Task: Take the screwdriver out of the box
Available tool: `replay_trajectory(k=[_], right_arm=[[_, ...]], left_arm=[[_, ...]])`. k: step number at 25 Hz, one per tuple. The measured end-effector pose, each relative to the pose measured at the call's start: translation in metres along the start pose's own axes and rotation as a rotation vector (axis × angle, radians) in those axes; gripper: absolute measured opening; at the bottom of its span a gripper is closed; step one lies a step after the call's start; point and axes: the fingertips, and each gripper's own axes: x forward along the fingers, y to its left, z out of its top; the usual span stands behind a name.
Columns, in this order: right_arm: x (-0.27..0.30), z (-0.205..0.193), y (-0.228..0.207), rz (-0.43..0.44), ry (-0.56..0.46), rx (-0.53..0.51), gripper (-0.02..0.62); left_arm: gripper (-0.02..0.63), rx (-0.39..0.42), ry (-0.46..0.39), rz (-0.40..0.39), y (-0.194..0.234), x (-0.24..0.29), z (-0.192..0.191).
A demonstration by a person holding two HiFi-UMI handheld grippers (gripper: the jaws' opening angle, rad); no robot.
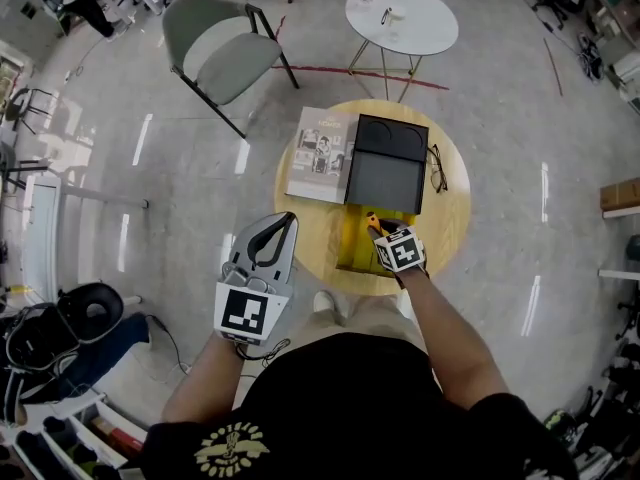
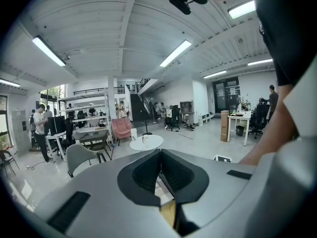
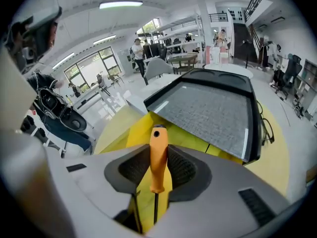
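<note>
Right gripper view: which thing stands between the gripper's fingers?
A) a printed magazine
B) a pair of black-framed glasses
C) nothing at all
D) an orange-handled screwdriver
D: the orange-handled screwdriver stands between the dark fingers of the right gripper, with its handle pointing away from the camera.

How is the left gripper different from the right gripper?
The right gripper has its fingers closed on the orange screwdriver; the left gripper has its fingers shut on nothing. The right gripper is over the yellow box on the table; the left gripper is off the table's edge, above the floor. Both are the same pale tool.
</note>
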Motion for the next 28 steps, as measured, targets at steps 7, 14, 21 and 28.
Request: replay_trajectory(k=[7,14,21,28], right_arm=[[-0.048,0.017,0.002,-0.004,-0.158,0.025,0.124],[-0.087,0.02,0.001,-0.002,-0.253,0.06,0.124],[-0.13,0.036,0.01,-0.002,-0.344,0.052,0.124],[-0.17,0.059,0.026,-0.002,-0.436,0.012,0.124]], left_arm=[[0.018,0.01,-0.022,-0.007,-0.004,-0.006,0.007],[0.017,0.028,-0.027,-0.019,-0.011,-0.01,0.01],[0.017,0.016,-0.044,-0.005,-0.009,-0.015,0.018],[0.017,0.006,-0.064,0.0,-0.008,-0.016,0.022]])
